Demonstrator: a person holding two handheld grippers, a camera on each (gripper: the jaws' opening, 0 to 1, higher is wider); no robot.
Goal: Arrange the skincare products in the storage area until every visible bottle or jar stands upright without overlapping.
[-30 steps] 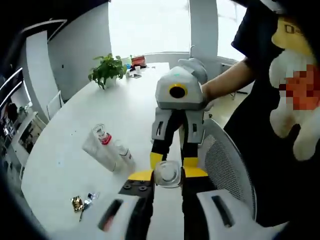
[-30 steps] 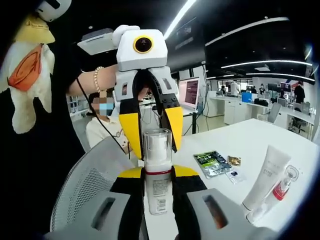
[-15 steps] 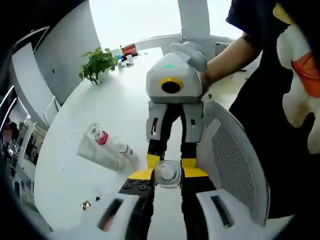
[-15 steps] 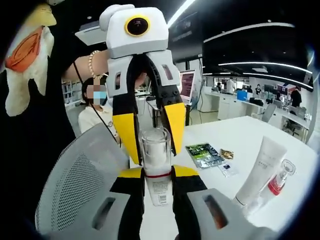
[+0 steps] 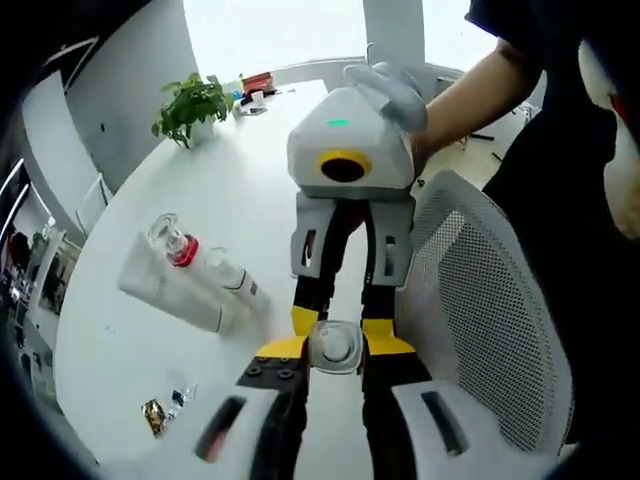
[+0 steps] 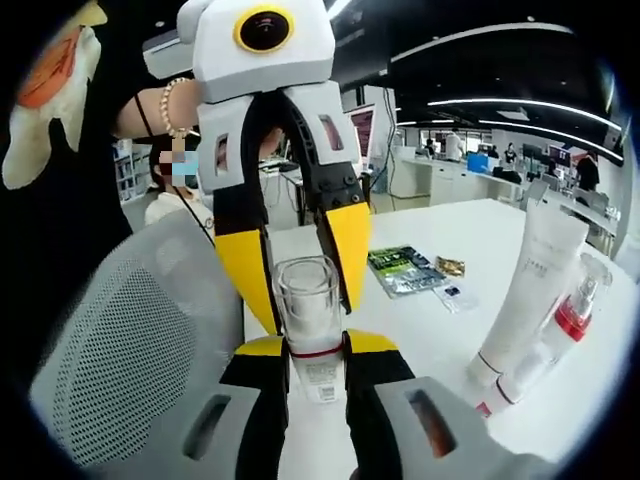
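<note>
Bottle (image 6: 309,325) at lower centre of both views is clamped by both grippers (image 5: 336,350) (image 6: 306,368), probably for handing over, while tube (image 6: 527,290) and other bottles (image 5: 205,265) lie on the table (image 5: 250,190).

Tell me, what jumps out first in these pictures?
Two yellow-tipped grippers meet over one small clear-capped bottle: the right gripper clamps its body while the left gripper closes around its cap. Behind, on the white table, a white tube and a red-collared bottle lie side by side.
</note>
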